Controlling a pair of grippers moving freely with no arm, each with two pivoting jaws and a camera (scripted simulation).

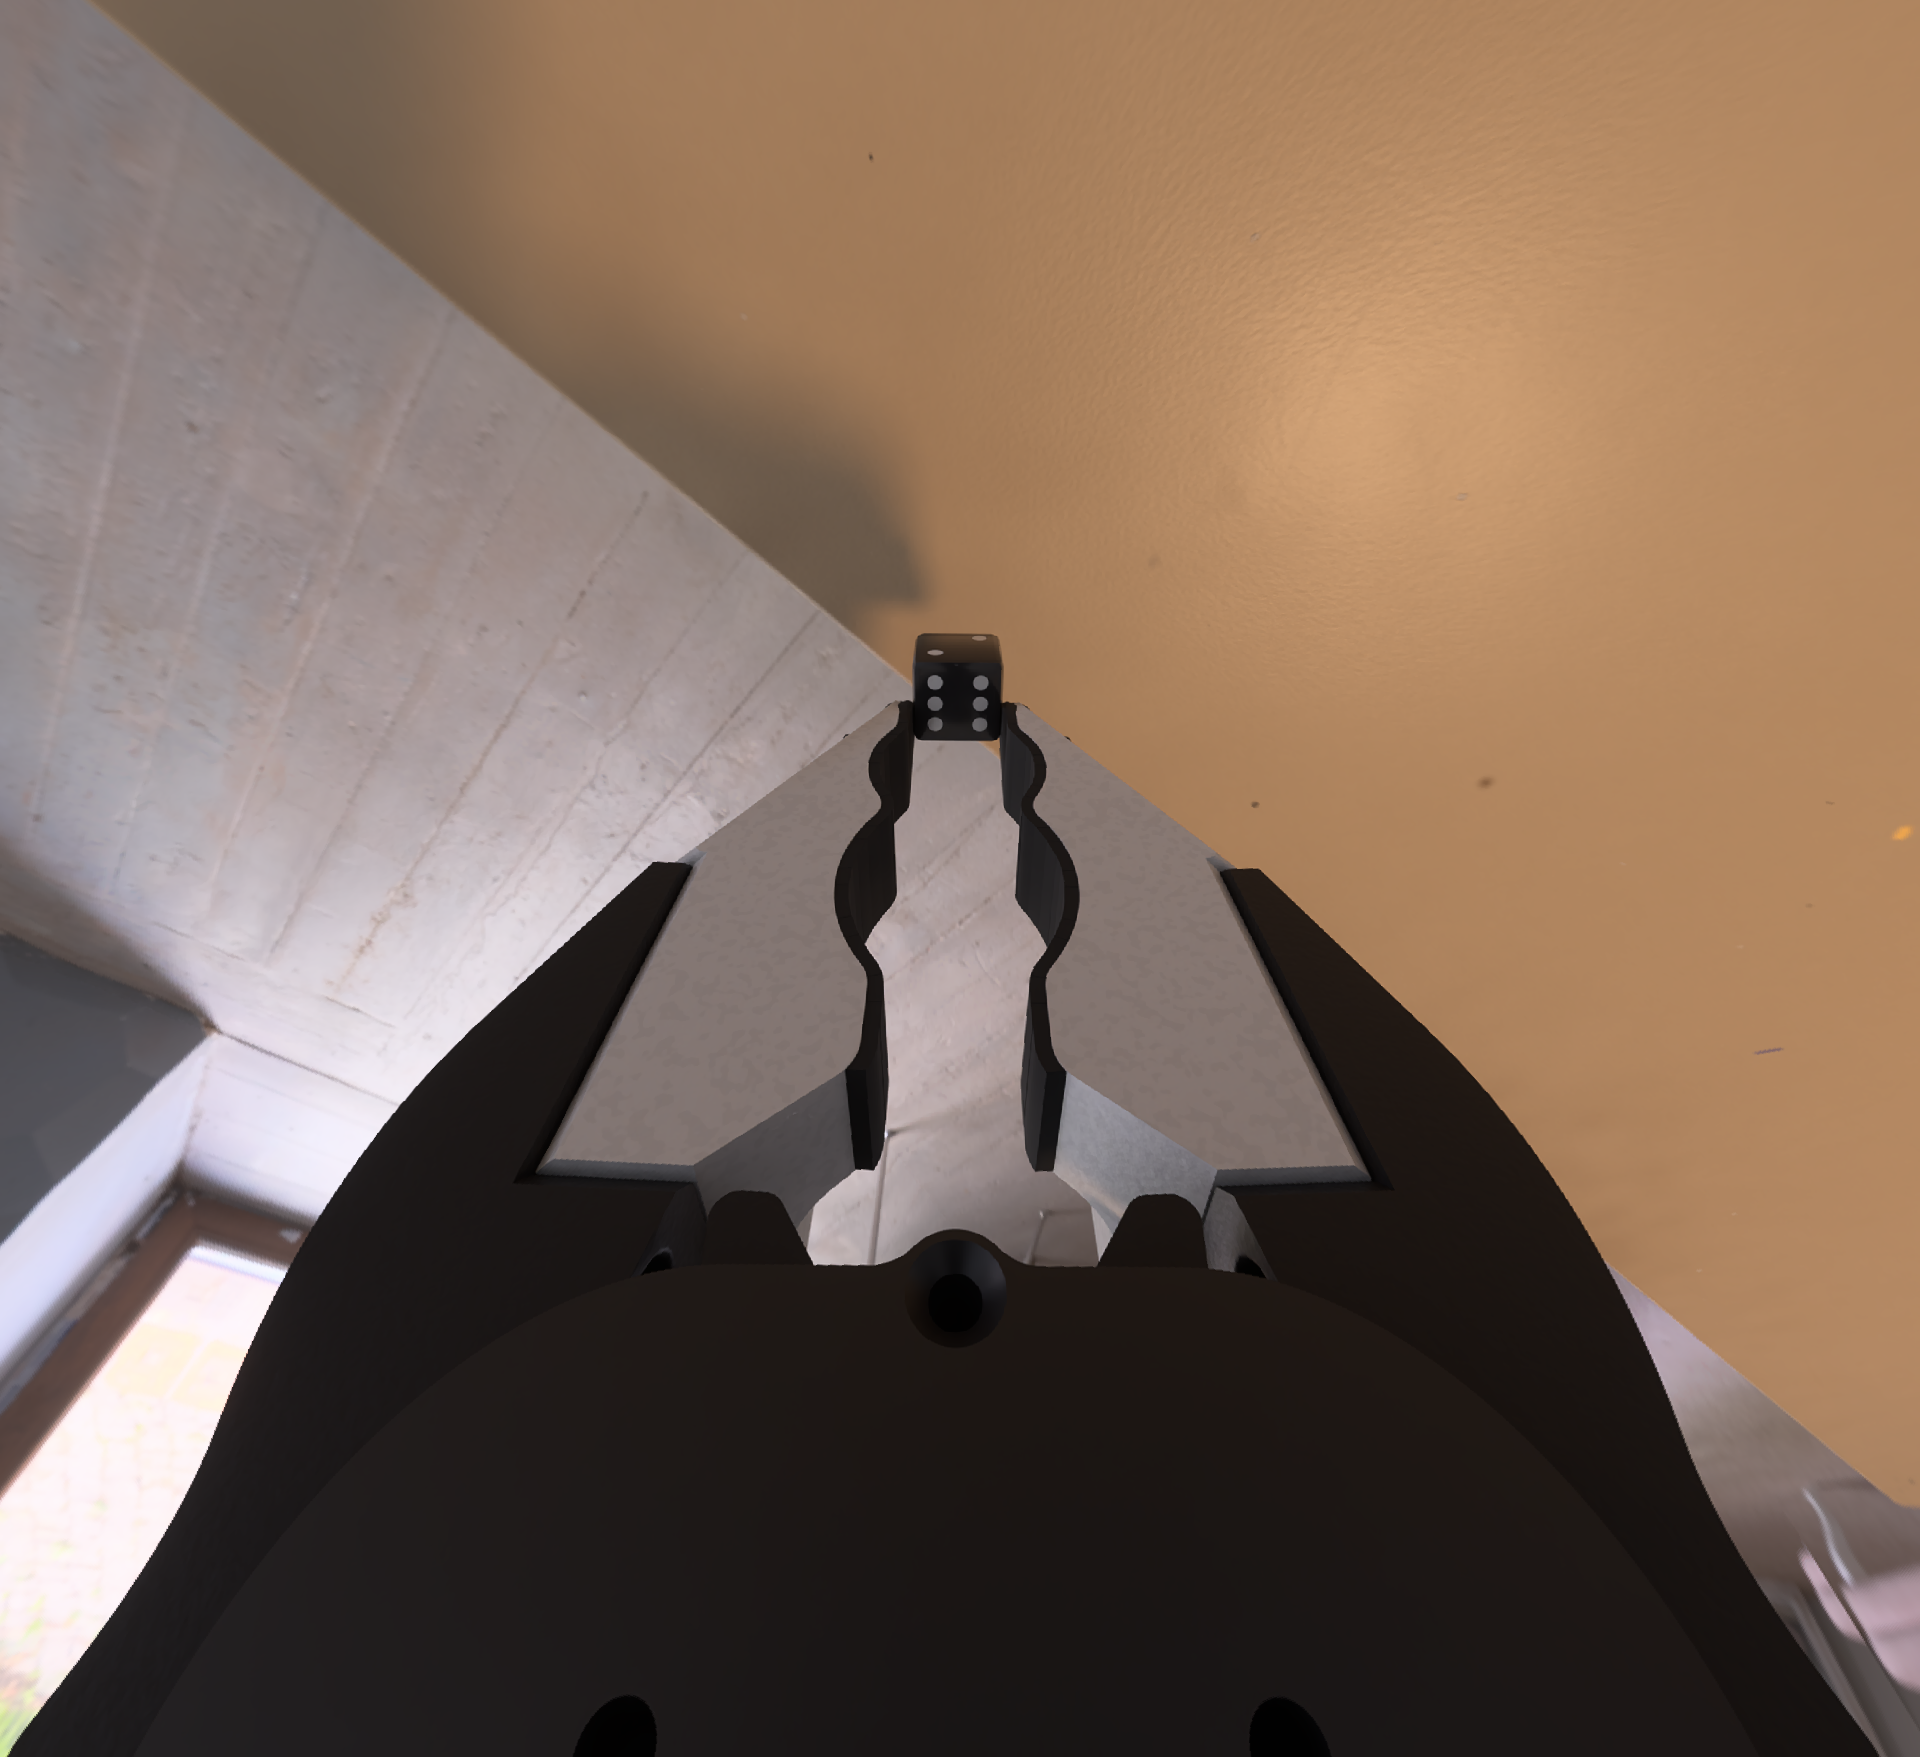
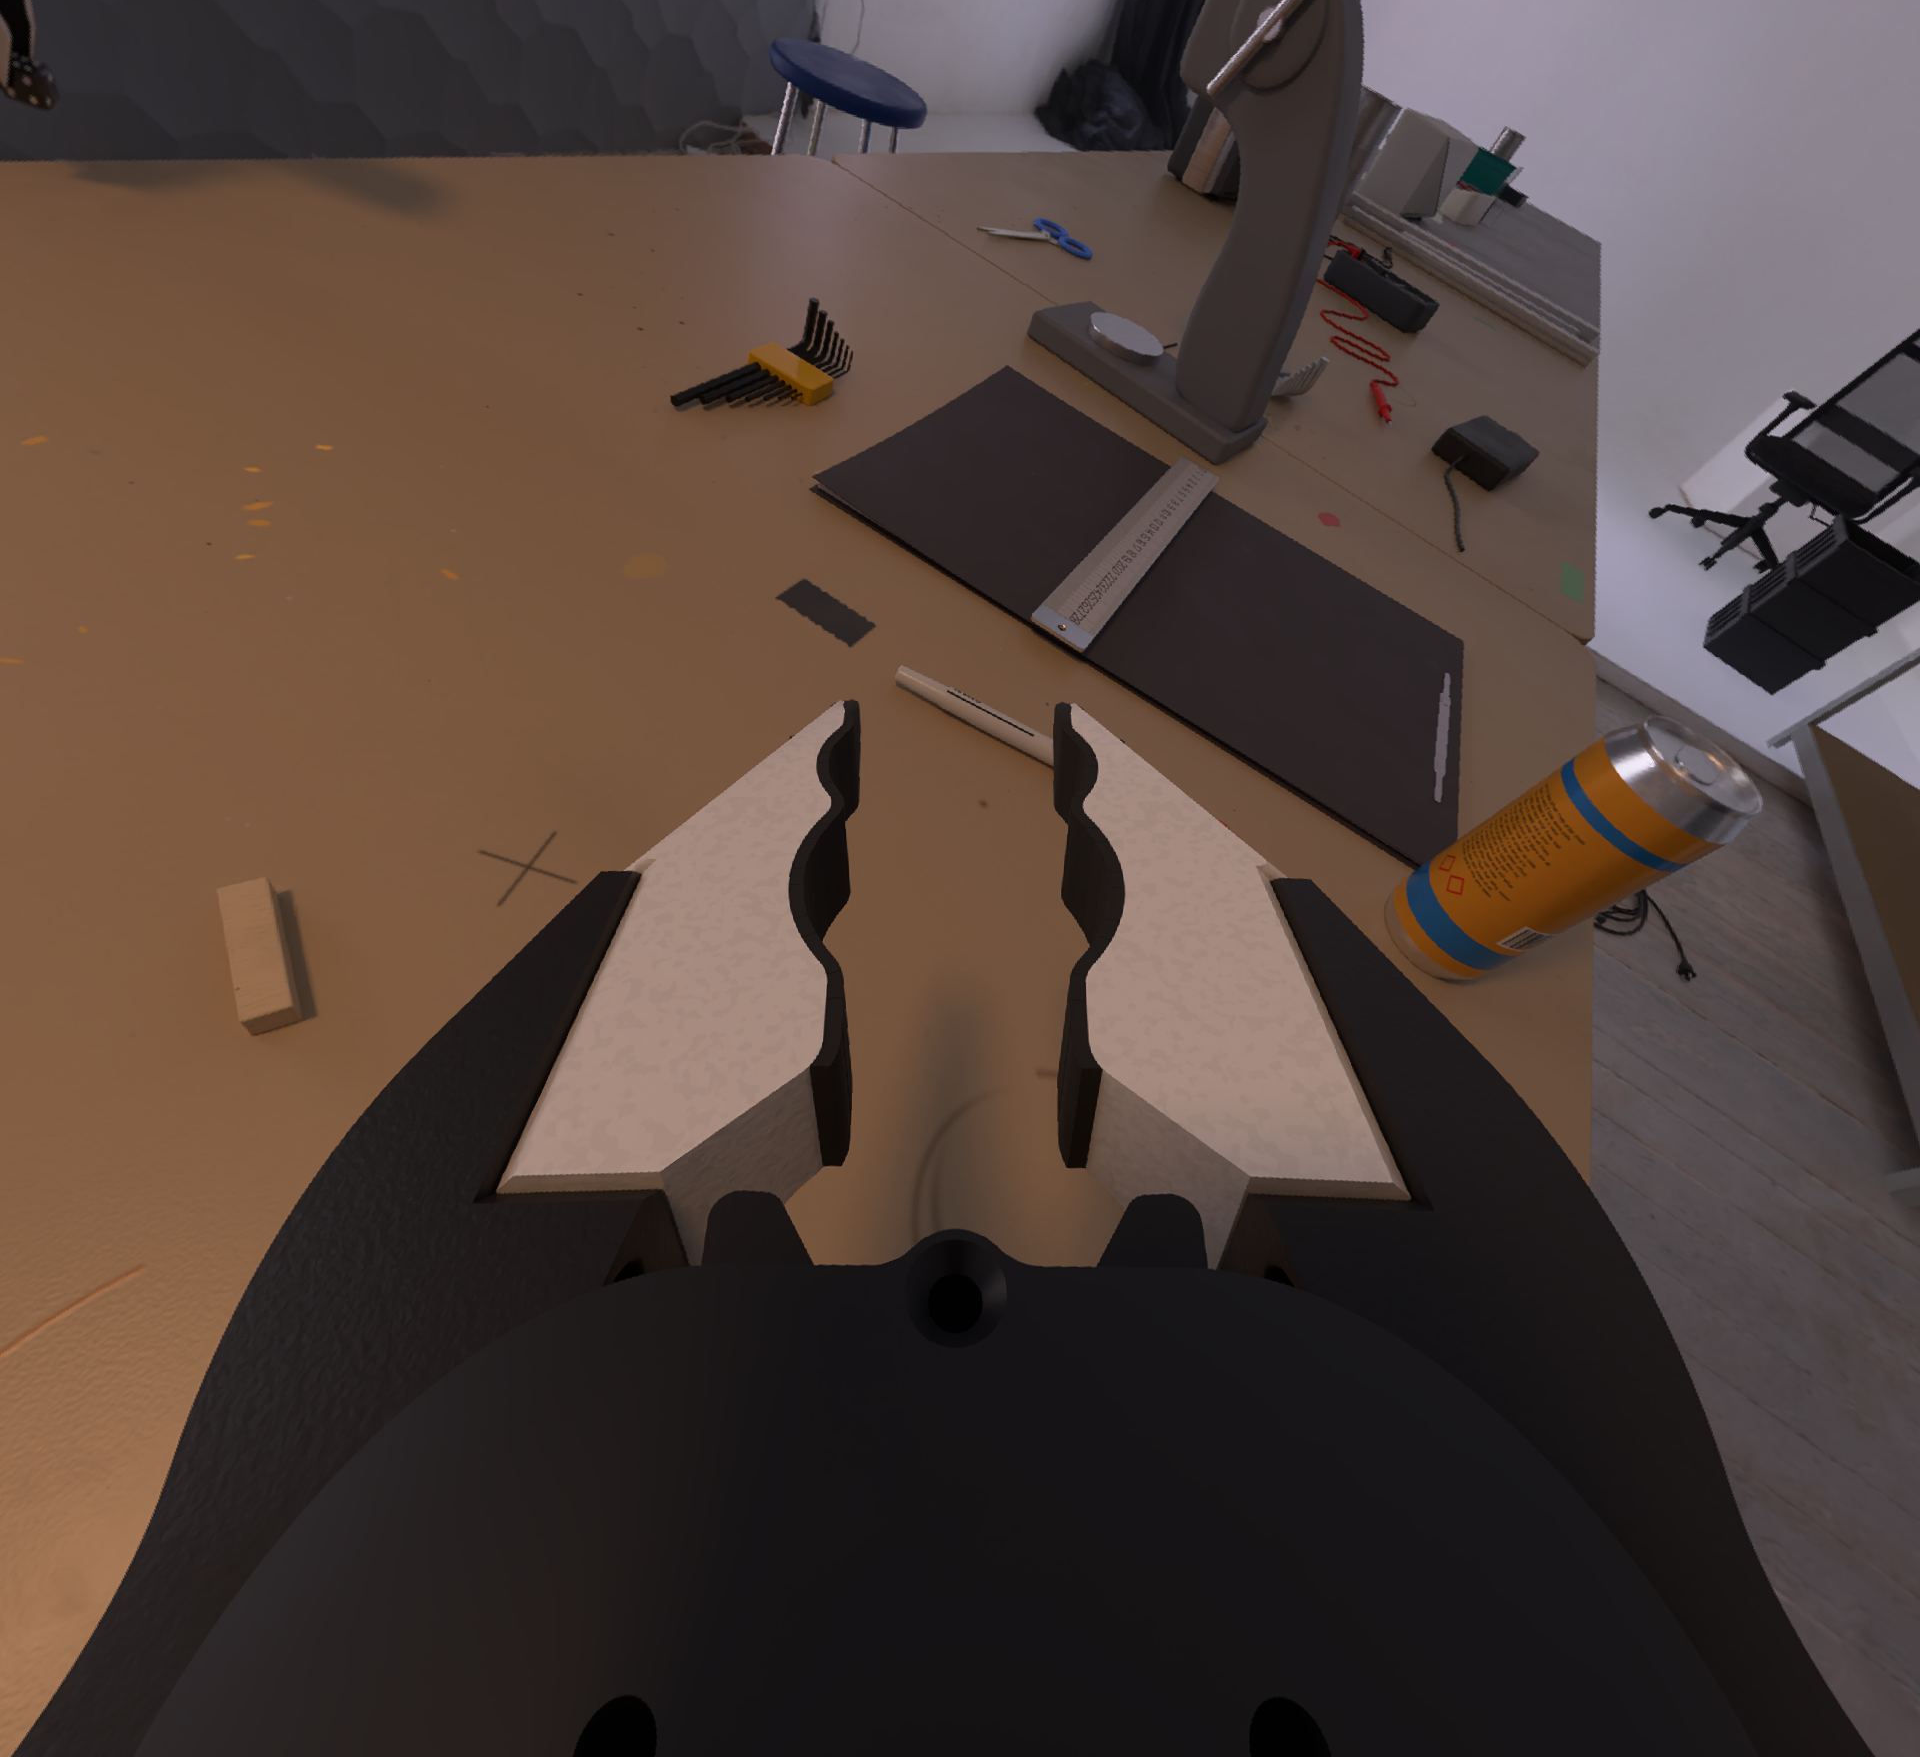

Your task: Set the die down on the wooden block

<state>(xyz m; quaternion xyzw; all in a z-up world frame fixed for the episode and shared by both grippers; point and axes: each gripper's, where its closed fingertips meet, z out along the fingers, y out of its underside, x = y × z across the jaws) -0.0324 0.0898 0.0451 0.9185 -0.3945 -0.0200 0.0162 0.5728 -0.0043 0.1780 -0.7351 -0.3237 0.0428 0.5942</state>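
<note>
Tan table [image 2: 416, 460]: wooden block [image 2: 260, 951] flat, lengthwise away.

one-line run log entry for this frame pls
left gripper: shut on black die, lifted | right gripper: open, empty | wooden block: on table, bare

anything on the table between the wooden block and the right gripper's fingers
Only a drawn X mark on bare table, seen in the right wrist view, between wooden block and right gripper.

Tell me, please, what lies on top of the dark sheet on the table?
A metal ruler lies diagonally across the dark sheet, and a thin pale strip lies near its right end. What the sheet covers cannot be seen.
</note>
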